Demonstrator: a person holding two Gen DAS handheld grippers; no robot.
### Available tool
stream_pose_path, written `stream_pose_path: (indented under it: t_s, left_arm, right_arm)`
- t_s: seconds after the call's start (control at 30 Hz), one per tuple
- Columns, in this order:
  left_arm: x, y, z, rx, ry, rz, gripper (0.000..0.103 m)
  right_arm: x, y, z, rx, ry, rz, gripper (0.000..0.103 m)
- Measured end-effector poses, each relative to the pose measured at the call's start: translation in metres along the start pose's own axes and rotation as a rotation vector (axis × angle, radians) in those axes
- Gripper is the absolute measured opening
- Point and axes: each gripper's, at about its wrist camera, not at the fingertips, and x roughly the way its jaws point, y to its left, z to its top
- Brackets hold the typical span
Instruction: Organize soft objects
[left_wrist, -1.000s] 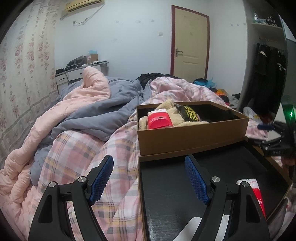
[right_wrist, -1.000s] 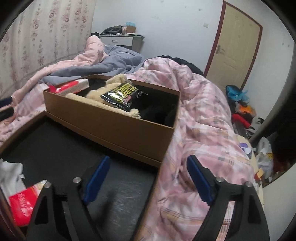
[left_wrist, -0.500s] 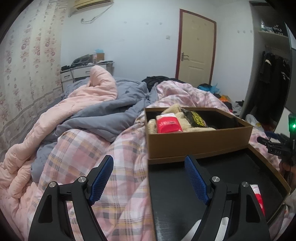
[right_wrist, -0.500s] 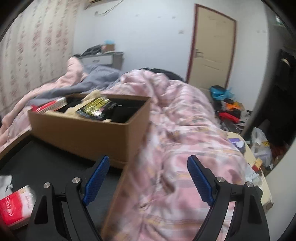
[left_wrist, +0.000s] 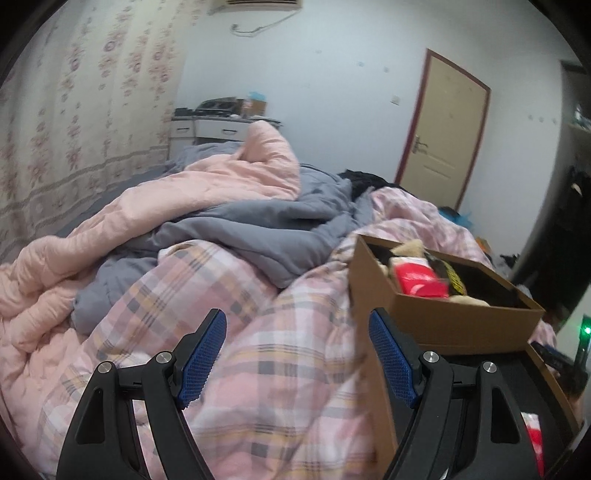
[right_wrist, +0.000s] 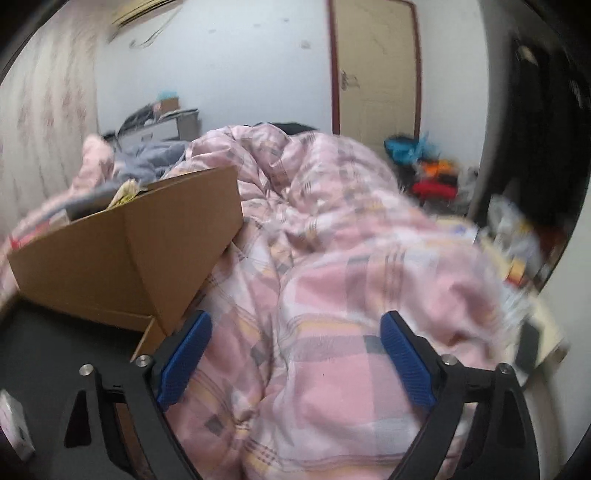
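My left gripper (left_wrist: 295, 321) hangs open over the pink plaid quilt (left_wrist: 280, 369), with nothing between its fingers. To its right a brown cardboard box (left_wrist: 461, 325) holds a red packet (left_wrist: 417, 280), a beige plush and a black-and-yellow packet. The box stands on a black lid (left_wrist: 498, 373). My right gripper (right_wrist: 295, 321) is open above the plaid quilt (right_wrist: 351, 277). Its jaws have just been opening wider, and only the quilt lies below them. The brown box (right_wrist: 129, 258) and black lid (right_wrist: 55, 343) sit to its left.
A grey blanket (left_wrist: 258, 229) and a pink comforter (left_wrist: 184, 192) are bunched across the bed. A red packet (left_wrist: 533, 439) lies in the black lid. A door (right_wrist: 376, 74) and floor clutter (right_wrist: 432, 173) are beyond the bed, and a dresser (left_wrist: 218, 125) stands by the curtain.
The left gripper has swung left, so the box now sits at the right of its view. The right gripper has swung right, off the black lid and over the quilt, with its jaws wider.
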Motion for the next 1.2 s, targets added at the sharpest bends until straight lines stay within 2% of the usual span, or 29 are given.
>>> stream_pose_path:
  t_s: [0.23,0.33,0.43,0.6,0.83,1.07,1.13,1.2]
  left_arm:
    - [0.036,0.031,-0.016,-0.049,0.014,0.064,0.077]
    - [0.053,0.042,-0.025,-0.066,0.038,0.080,0.077]
    - [0.072,0.053,-0.035,-0.103,0.072,0.090,0.077]
    - [0.095,0.059,-0.048,-0.134,0.133,0.074,0.077]
    - [0.086,0.033,-0.046,-0.020,0.085,0.057,0.077]
    - [0.073,-0.002,-0.048,0.162,0.040,0.034,0.077]
    - [0.069,-0.007,-0.048,0.186,0.027,0.073,0.077]
    - [0.071,-0.005,-0.047,0.177,0.035,0.064,0.077]
  right_arm:
    - [0.005,-0.018,-0.003,0.083,0.005,-0.037,0.096]
    - [0.015,-0.011,-0.006,0.039,0.028,-0.098,0.097]
    - [0.021,0.000,-0.009,-0.026,0.042,-0.147,0.103]
    - [0.051,0.024,-0.019,-0.214,0.173,-0.332,0.102]
    - [0.041,0.017,-0.019,-0.187,0.161,-0.304,0.103]
    - [0.055,0.032,-0.025,-0.267,0.194,-0.399,0.102]
    - [0.055,0.031,-0.025,-0.268,0.195,-0.400,0.102]
    - [0.054,0.031,-0.025,-0.268,0.197,-0.401,0.102]
